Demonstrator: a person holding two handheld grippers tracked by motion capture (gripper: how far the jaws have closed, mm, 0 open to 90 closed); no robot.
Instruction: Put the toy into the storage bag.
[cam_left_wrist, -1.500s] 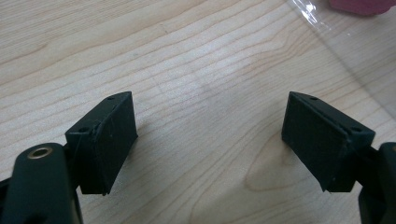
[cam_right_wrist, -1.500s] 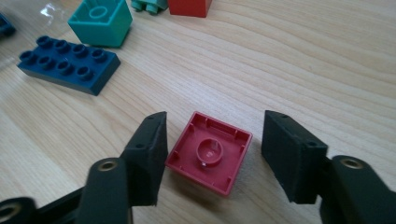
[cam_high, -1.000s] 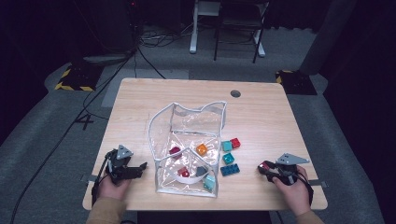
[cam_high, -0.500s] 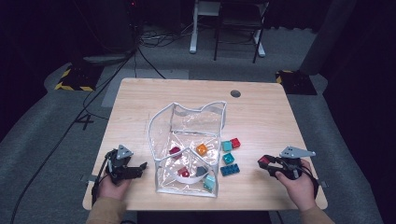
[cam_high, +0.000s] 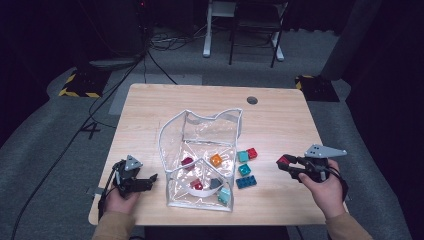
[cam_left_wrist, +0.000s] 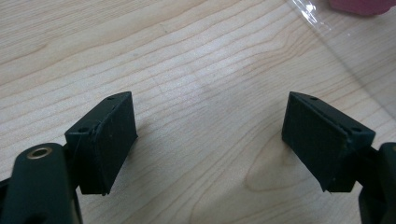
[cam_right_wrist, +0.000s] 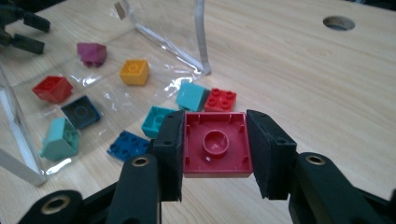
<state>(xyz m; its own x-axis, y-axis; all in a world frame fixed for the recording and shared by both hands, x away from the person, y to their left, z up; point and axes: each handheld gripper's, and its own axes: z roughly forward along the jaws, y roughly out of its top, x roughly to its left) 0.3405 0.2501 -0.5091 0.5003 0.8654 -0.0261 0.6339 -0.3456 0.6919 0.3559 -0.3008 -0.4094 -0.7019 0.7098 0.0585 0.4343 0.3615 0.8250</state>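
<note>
My right gripper is shut on a red brick, held underside toward the camera, lifted above the table's right side; in the high view the right gripper holds the red brick to the right of the loose bricks. A clear plastic bag lies open mid-table with several bricks inside: a purple brick, an orange brick, a red one. My left gripper rests low at the table's front left, open, nothing between its jaws.
Beside the bag's right edge lie a small red brick, two teal bricks and a blue flat brick. A round cable hole sits at the back right of the wooden table. Chairs stand beyond the table.
My right gripper has risen off the table with the red brick in it and shifted slightly toward the bag. The left gripper has stayed put.
</note>
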